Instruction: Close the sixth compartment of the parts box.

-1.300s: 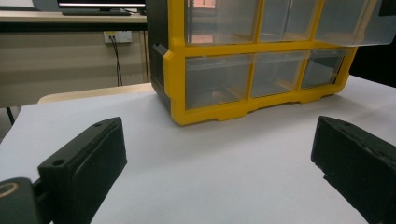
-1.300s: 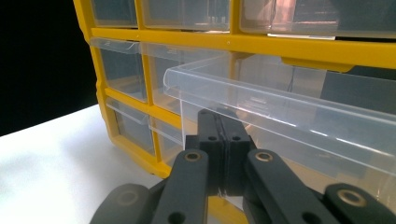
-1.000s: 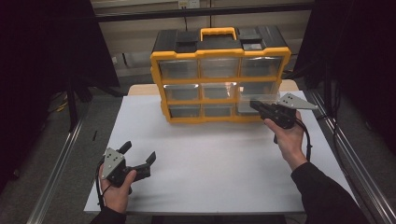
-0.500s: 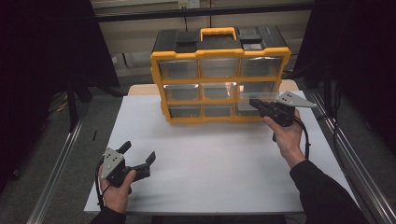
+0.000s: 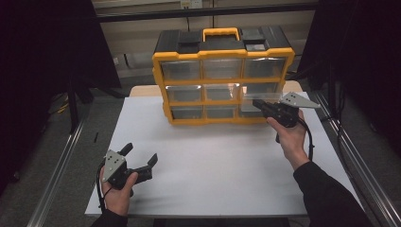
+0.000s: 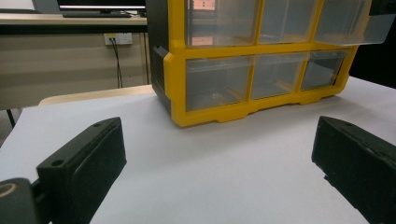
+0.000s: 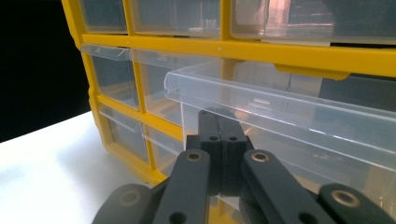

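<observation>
A yellow and black organizer (image 5: 206, 81) with clear drawers stands at the back of the white table (image 5: 213, 161). Its middle-row right drawer (image 5: 259, 97) is pulled partway out. My right gripper (image 5: 257, 102) is shut on the front of that drawer. In the right gripper view the jaws press together at the gripper's tip (image 7: 218, 116), just under the rim of the drawer (image 7: 280, 107). My left gripper (image 5: 140, 153) rests low near the table's front left, open and holding nothing. In the left gripper view that gripper (image 6: 217, 126) faces the organizer (image 6: 224, 109).
The white table top stretches between the two hands and the organizer. Metal rails (image 5: 345, 156) run along both sides of the table. A desk and a wall socket (image 6: 116, 39) lie behind the organizer.
</observation>
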Action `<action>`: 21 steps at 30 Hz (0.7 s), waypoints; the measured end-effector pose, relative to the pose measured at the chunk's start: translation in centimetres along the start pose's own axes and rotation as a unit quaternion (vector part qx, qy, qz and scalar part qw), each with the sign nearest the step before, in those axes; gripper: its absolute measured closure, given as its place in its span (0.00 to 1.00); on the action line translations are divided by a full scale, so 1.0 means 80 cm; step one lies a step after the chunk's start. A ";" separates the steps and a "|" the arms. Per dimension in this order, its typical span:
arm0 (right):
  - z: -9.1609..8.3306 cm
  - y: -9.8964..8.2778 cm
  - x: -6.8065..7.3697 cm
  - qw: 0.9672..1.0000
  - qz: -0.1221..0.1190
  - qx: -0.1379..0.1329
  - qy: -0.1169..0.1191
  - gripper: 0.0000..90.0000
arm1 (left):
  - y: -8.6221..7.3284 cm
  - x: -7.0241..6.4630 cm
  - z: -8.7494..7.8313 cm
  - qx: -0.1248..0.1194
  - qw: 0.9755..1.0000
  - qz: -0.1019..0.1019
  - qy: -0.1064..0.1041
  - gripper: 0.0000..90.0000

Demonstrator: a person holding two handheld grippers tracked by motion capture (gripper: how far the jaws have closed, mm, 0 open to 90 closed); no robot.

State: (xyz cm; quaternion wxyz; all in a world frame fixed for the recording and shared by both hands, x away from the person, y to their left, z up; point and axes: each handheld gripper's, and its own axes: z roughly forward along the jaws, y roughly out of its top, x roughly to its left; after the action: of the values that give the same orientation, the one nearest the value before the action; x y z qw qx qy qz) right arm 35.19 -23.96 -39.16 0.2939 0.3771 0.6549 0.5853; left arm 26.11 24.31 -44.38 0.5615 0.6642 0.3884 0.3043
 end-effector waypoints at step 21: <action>0.009 0.001 -0.003 1.000 0.003 -0.002 0.000 1.00 | 0.000 0.000 0.000 0.000 1.000 0.000 0.000 0.03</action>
State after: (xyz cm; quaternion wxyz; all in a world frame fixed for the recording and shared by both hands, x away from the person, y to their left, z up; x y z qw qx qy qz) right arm 35.92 -23.81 -39.20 0.2931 0.3785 0.6522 0.5877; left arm 26.11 24.31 -44.38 0.5617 0.6642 0.3881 0.3046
